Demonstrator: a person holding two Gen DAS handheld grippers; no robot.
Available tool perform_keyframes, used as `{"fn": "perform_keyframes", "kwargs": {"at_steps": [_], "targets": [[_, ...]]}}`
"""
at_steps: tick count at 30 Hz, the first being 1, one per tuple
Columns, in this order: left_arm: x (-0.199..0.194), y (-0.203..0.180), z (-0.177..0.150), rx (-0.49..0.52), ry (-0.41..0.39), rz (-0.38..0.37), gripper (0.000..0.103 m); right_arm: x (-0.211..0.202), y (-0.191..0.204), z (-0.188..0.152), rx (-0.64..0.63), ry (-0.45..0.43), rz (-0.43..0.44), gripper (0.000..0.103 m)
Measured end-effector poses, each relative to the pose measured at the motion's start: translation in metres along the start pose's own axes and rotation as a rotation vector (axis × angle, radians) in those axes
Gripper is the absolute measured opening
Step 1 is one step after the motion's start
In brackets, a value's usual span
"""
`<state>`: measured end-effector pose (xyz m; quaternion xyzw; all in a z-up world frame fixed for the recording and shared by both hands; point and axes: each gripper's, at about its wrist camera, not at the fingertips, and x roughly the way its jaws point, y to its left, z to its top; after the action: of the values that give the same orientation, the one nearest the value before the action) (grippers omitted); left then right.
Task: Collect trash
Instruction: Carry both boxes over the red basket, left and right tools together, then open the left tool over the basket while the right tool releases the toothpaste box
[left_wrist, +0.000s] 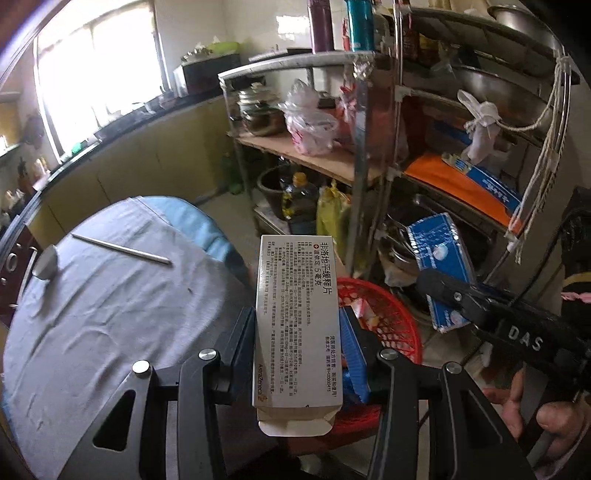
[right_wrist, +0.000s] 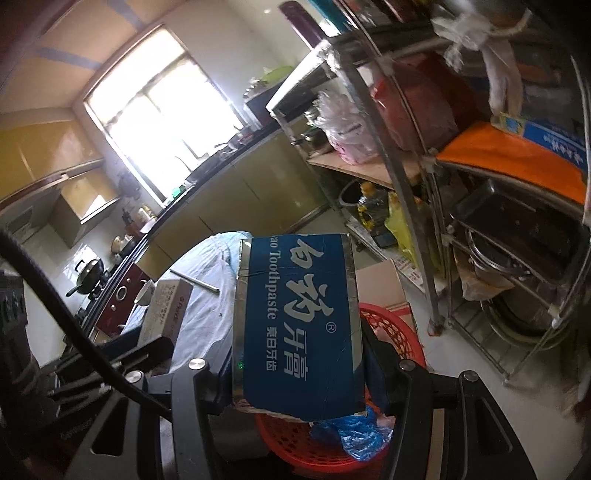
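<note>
The left hand-held gripper (left_wrist: 297, 363) is clamped on a white medicine box (left_wrist: 297, 325), held lengthwise between the pads with its opened flap end toward the camera. The right hand-held gripper (right_wrist: 295, 363) is clamped on a blue toothpaste box (right_wrist: 297, 319), gripped across its width. Both boxes are carried above a red basket (left_wrist: 391, 317) that stands on the floor beside the cloth-covered desk (left_wrist: 110, 302), and some scraps and a blue plastic bag (right_wrist: 354, 435) are already seen inside it.

The step in hand is judged to be the dropping of both boxes into the basket. It would be done well if each box were brought fully over the basket's opening before the jaws are parted, and if the two grippers were kept apart so that one box is not knocked by the other. The long white box is best released low, since it could tip over the rim.

A metal rod (left_wrist: 122, 250) and a pale spoon-like thing (left_wrist: 46, 263) are left on the desk. Much of the basket is hidden behind the boxes and gripper bodies, so its fill cannot be judged. The person is shown only by fingers (left_wrist: 554, 421) at the picture's edge.
</note>
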<state>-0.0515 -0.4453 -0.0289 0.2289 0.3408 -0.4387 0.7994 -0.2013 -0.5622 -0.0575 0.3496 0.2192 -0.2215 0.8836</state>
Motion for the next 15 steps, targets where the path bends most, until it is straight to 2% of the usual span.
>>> {"fn": "perform_keyframes", "kwargs": {"at_steps": [12, 15], "targets": [[0.037, -0.012, -0.018, -0.012, 0.081, -0.085, 0.049, 0.029, -0.035, -0.012, 0.114, 0.053, -0.012, 0.061], [0.048, -0.01, -0.022, -0.015, 0.125, -0.09, 0.05, 0.039, -0.043, -0.015, 0.152, 0.072, -0.001, 0.061]]}}
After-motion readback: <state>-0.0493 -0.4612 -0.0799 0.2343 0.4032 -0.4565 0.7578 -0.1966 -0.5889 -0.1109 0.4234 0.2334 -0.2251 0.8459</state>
